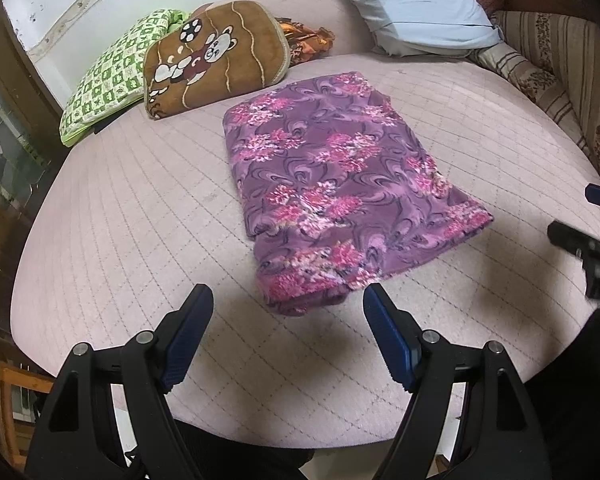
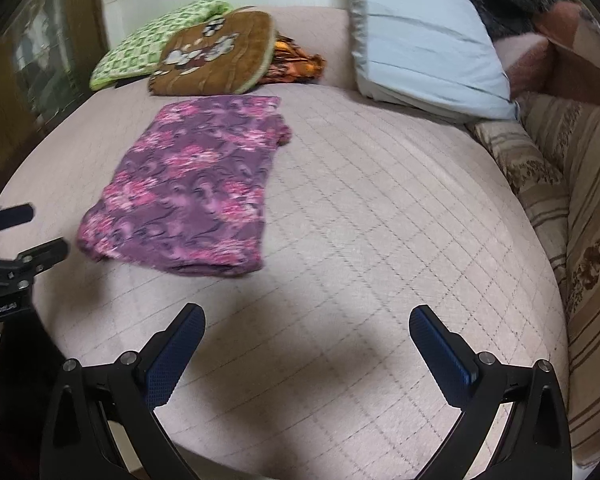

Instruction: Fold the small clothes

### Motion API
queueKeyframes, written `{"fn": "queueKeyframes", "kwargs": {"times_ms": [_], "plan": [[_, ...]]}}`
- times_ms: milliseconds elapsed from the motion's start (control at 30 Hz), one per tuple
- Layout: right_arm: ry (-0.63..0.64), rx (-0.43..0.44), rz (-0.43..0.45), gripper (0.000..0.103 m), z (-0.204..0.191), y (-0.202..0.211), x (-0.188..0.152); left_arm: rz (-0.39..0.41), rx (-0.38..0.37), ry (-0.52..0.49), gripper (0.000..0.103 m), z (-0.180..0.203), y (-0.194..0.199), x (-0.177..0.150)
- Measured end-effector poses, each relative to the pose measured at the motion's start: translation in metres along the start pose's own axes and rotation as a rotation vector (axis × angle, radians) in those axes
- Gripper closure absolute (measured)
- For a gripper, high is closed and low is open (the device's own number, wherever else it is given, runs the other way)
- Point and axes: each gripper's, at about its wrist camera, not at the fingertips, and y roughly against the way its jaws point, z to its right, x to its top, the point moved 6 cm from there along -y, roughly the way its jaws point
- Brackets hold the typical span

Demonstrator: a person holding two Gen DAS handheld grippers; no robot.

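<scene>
Two wrist views, angled down, close; shared folded purple cloth [image 1: 340, 184] on bed [image 2: 380, 240]

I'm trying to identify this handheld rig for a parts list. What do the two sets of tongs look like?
Both match. The left tongs and right tongs are matte black frames with triangular cut-outs and round silver pivot pins. Each finger carries a flat blue pad with a fine ribbed or dimpled texture. No markings show. The right view shows what looks like a thin dark cable beside the left tongs.

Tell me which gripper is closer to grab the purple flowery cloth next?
Probably the left gripper. It is open, and the cloth's near corner lies just ahead between its fingers. The right gripper, open too, hangs over bare bed, with the cloth off to its left.
</scene>
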Motion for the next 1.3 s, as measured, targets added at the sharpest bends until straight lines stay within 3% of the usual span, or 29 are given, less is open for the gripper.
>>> {"fn": "queueKeyframes", "kwargs": {"times_ms": [133,367,533,733,933,1067,1167,1300], "plan": [[-0.111,-0.041,-0.034,0.0,0.039,-0.022,0.007,0.0,0.024,0.015,0.025,-0.009,-0.006,0.009],[-0.19,-0.111,-0.028,0.0,0.088,-0.037,0.021,-0.001,0.061,0.051,0.025,-0.03,-0.019,0.027],[-0.275,-0.203,-0.074,0.0,0.14,-0.068,0.026,-0.093,0.11,0.193,0.025,-0.093,-0.058,0.043],[-0.327,-0.33,-0.119,0.0,0.203,-0.099,0.03,-0.211,0.284,0.399,0.025,-0.204,-0.119,0.044],[-0.456,-0.322,-0.181,0.0,0.249,-0.124,0.013,-0.288,0.402,0.569,0.025,-0.286,-0.16,0.025],[-0.417,-0.335,-0.082,0.0,0.245,-0.122,0.008,-0.315,0.428,0.635,0.025,-0.315,-0.185,0.014],[-0.428,-0.322,-0.068,0.001,0.245,-0.119,0.004,-0.276,0.423,0.702,0.01,-0.332,-0.201,0.005],[-0.419,-0.334,-0.061,0.001,0.245,-0.119,0.003,-0.076,0.391,0.866,0.005,-0.344,-0.194,-0.014]]}}
